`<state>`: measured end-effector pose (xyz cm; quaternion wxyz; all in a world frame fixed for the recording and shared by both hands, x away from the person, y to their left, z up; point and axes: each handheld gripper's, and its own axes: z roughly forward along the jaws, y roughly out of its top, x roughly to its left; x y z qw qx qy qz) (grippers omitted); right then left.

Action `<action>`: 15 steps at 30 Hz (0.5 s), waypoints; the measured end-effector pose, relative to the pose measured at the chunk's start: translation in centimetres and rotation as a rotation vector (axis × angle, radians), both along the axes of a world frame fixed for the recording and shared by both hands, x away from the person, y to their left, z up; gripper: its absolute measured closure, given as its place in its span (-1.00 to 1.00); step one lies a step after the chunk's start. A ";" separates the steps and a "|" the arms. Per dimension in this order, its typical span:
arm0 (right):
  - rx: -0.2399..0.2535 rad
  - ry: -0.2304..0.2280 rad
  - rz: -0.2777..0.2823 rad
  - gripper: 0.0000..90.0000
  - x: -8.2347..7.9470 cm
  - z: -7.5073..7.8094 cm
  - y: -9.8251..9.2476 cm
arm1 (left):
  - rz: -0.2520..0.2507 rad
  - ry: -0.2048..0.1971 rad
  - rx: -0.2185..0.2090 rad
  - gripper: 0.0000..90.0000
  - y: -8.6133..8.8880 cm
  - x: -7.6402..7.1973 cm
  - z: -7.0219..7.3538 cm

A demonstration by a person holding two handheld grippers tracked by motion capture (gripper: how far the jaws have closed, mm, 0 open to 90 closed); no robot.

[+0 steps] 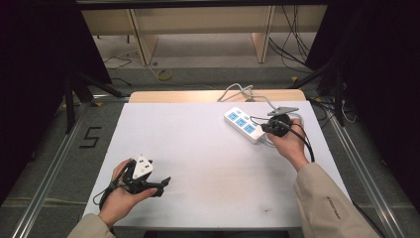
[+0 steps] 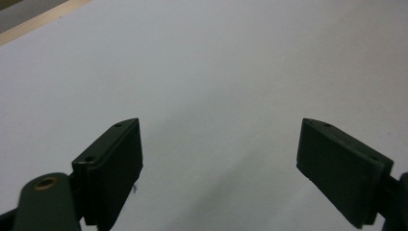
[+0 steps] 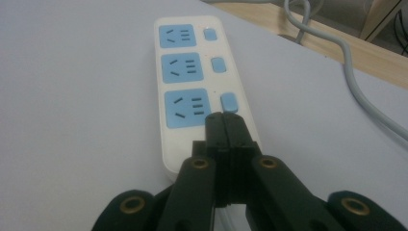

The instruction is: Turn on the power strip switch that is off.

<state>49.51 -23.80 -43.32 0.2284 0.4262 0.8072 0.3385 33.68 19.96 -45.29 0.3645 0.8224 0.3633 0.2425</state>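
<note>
Resting on the near-left part of the white-topped desk (image 1: 208,163), well apart from the white plastic power strip with three blue socket faces (image 1: 242,124), the left gripper (image 1: 161,184) takes no part in the work at this point. Its jaws stand wide apart in the left gripper view, with nothing but bare desk surface between them, and the left hand (image 1: 119,196) holds it low and level.

The work in hand looks like switching one socket of the power strip, which lies on the far-right part of the desk, its grey cable (image 1: 236,90) running off the far edge behind it. Each blue socket face has a small blue rocker button (image 3: 229,102) beside it, and the right gripper (image 3: 224,118) has its jaws pressed fully together into a single blunt tip. That tip sits at the near end of the strip, at or just short of the nearest button; whether it already touches the button I cannot tell, as the tip hides the button's near edge. It grips nothing.

My judgement is that the pressing step is about to start or just starting. The next move calls for a short, steady push down and forward onto that nearest button, keeping the tip centred so it does not slide off onto the socket face, and light enough that the strip does not skid toward the far edge.
</note>
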 end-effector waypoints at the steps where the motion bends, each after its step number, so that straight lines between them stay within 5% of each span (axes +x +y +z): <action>1: 0.001 0.000 -0.001 1.00 0.1 0.0 0.0 | 0.000 0.000 -0.001 -0.65 0.0 0.0 0.0; 15: -0.009 0.010 -0.013 1.00 0.8 0.0 0.1 | 0.003 0.000 -0.004 -0.65 0.0 0.0 0.0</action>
